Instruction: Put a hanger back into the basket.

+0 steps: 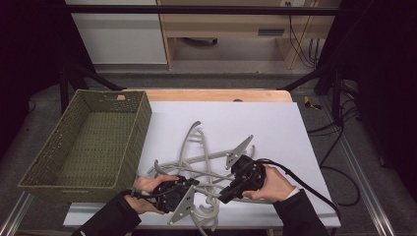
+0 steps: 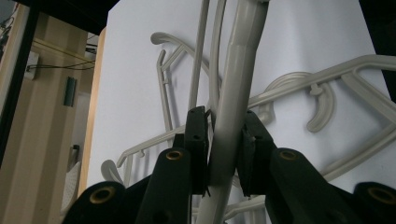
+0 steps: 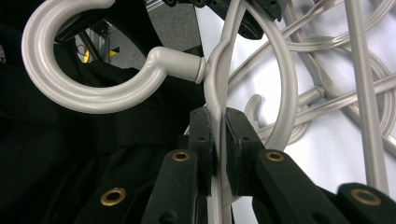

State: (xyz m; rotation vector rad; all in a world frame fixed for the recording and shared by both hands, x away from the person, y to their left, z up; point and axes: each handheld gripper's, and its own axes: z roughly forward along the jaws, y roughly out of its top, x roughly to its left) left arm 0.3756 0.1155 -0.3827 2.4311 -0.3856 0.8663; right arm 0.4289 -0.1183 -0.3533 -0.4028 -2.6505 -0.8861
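While both grippers are clamped on hangers, nothing's in the basket [image 1: 74, 142] yet. Left gripper [image 2: 224, 149] pinches a hanger arm [image 2: 233, 93], right gripper [image 3: 219, 154] grips another by its hook [image 3: 93, 70]. The tangled hanger pile [image 1: 206, 157] sits on the white table [image 1: 275, 128], so basically everything's left.

The worktop [image 1: 275, 123] is a wooden top covered with a white sheet. A green woven basket [image 1: 91, 142] sits on the sheet's left edge, and just right of the basket lies a tangled heap of pale grey plastic hangers [image 1: 206, 162].
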